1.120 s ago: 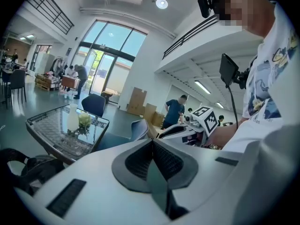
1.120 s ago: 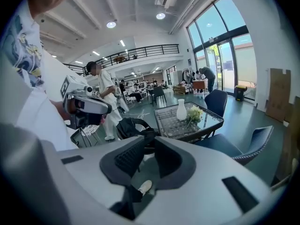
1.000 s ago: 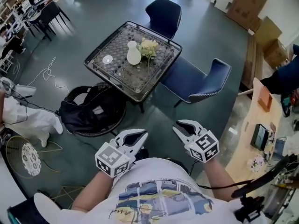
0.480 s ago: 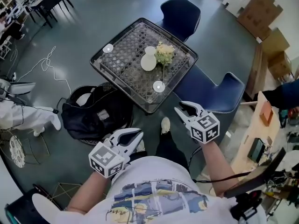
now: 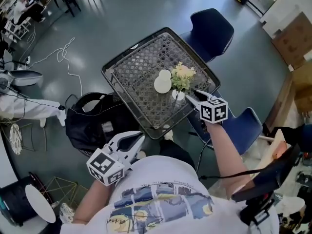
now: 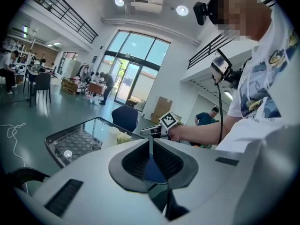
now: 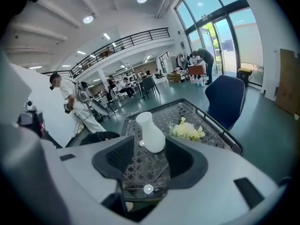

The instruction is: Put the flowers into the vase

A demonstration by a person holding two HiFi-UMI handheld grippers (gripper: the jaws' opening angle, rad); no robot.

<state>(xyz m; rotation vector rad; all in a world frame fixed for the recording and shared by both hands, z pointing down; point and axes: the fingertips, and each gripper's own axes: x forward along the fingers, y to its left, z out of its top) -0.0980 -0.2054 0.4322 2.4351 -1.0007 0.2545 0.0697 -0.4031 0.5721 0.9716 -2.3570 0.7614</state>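
Two grippers: our right gripper (image 5: 193, 95), jaws just parted and empty, has neared the flowers (image 5: 182, 74) at three o'clock of the vase (image 5: 163, 82), ready to grasp; left gripper (image 5: 138, 138) clenched, empty.

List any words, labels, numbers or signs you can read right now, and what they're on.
No readable text in any view.
Right cube and left cube: black-and-white square patterns only, no letters or numbers.
Shirt print: a picture; any lettering is too blurred to read.
Cardboard boxes: no print can be made out.
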